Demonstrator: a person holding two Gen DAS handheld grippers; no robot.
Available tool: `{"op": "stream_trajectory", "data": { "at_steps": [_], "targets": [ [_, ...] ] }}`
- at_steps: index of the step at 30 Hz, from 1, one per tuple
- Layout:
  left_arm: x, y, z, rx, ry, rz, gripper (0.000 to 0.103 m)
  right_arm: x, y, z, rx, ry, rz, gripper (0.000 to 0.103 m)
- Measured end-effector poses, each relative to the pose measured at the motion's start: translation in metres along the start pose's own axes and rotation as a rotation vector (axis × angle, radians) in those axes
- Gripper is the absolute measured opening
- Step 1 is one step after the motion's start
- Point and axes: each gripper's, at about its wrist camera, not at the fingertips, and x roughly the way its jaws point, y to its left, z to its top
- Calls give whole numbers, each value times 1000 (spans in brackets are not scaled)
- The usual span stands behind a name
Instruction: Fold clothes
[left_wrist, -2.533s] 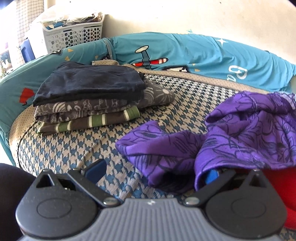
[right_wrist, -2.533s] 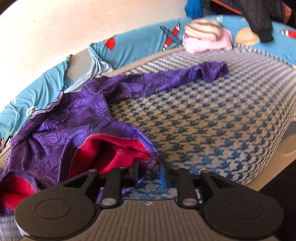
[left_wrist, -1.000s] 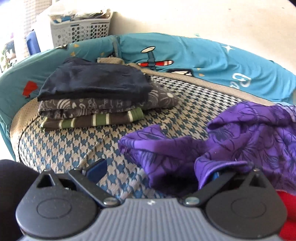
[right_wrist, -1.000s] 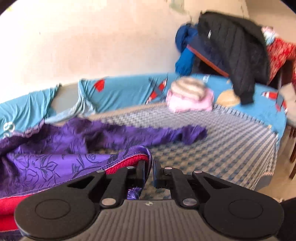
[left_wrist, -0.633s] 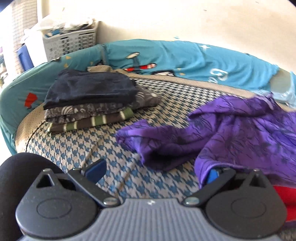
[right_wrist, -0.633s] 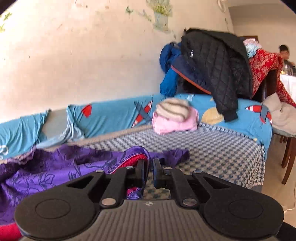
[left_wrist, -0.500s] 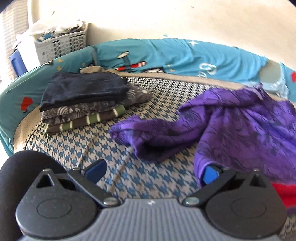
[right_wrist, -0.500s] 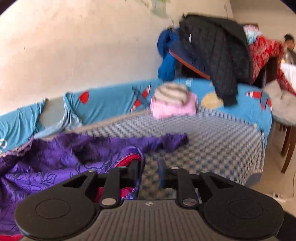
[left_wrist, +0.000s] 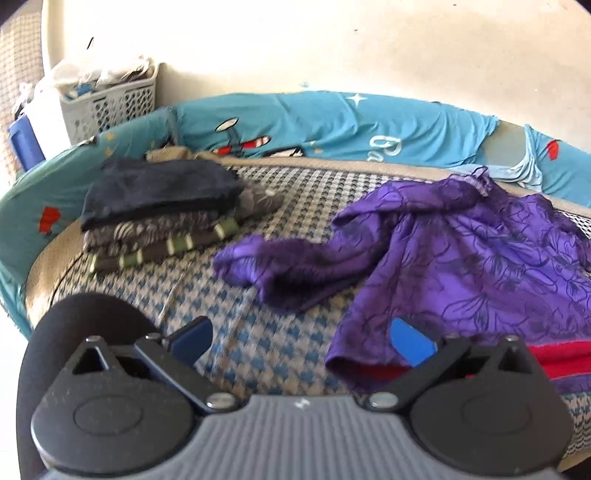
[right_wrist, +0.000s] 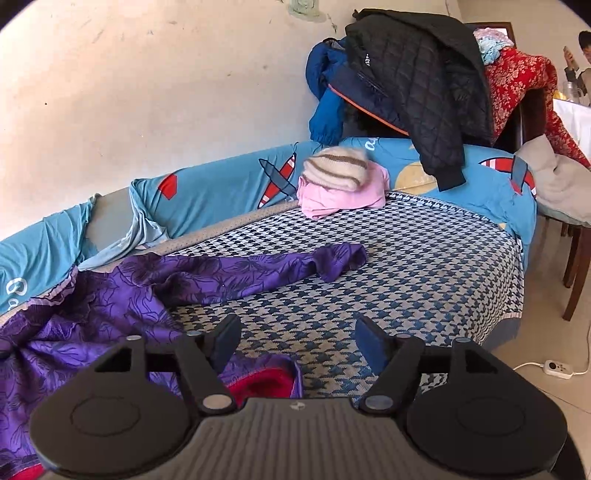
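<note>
1. The left gripper (left_wrist: 301, 336) has its fingers (left_wrist: 190, 338) spread wide, with only the checked bed (left_wrist: 288, 354) between them and nothing held. The right-hand finger overlaps the near edge of the purple garment (left_wrist: 480, 258), but whether it touches the cloth cannot be told (it may simply hang in front).
2. That garment lies crumpled ahead and to the right of the left fingers, one sleeve reaching toward the middle of the bed. Its red lining shows at the hem just beside the right-hand finger; the rest runs off the picture's edge.
3. The right gripper (right_wrist: 295, 341) is opening, its fingers (right_wrist: 225, 341) well apart and gripping nothing. The garment's hem (right_wrist: 266, 380) lies below and between them, near the left-hand finger, partly hidden behind the gripper body.
4. Ahead of the right fingers the other sleeve (right_wrist: 258, 273) stretches across the bed.
5. Far ahead and to the left of the left fingers sits a folded stack (left_wrist: 162, 210); how many pieces it holds is hard to count (the lower layers merge).
6. Beyond the right fingers a pink pile (right_wrist: 341, 184) rests at the bed's far edge.
</note>
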Motion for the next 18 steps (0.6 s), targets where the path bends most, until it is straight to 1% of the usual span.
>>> {"op": "stream_trajectory", "data": {
  "at_steps": [2,6,9,10,13,18],
  "targets": [
    [7,-5,4,-4,2,-30,103,-2,0,1,1,0,23,69],
    [30,-22,10,1,28,-58,103,0,11,-4,-47,20,143,69],
    [49,-33,11,8,46,-64,103,5,20,-11,-51,48,249,68],
    [55,-36,12,9,54,-68,103,8,24,-13,-55,65,271,68],
    [70,-46,15,6,71,-88,103,18,38,-20,-80,117,322,68],
    [91,-70,21,55,75,-105,103,36,68,-31,-148,169,373,68]
  ]
}}
